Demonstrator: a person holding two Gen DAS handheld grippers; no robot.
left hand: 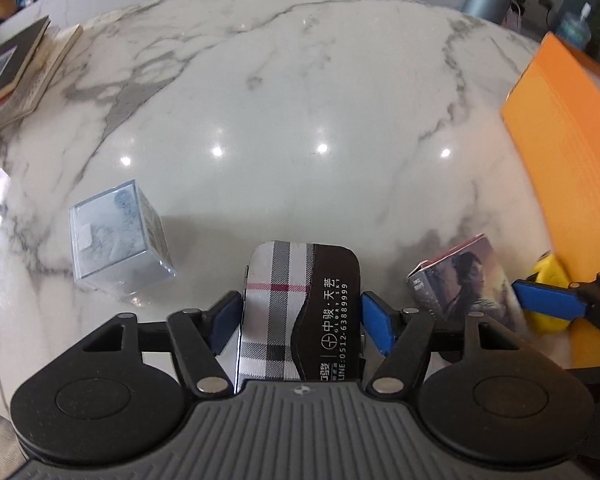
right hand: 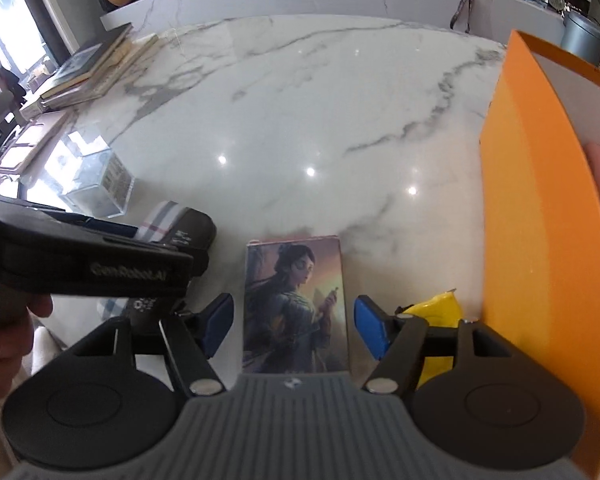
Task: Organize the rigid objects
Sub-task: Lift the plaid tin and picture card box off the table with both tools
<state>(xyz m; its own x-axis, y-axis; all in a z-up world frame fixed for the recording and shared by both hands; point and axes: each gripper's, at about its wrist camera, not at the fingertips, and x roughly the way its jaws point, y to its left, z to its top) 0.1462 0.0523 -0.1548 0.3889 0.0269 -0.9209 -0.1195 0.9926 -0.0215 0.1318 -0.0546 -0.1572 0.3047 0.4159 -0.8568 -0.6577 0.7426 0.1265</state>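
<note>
- Left gripper (left hand: 300,316) straddles the plaid case (left hand: 296,312), pads just beside its edges; a firm pinch can't be confirmed.
- Right gripper (right hand: 294,326) is spread around the picture box (right hand: 294,304), pads apart from its sides.

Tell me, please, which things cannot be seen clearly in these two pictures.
- Orange box contents: right wrist view, its wall hides all but a pink corner.
- Yellow object: mostly behind the right claw.
- Plaid case near end: left wrist view, under the left claw body.
- Clear cube contents: blurred.
</note>
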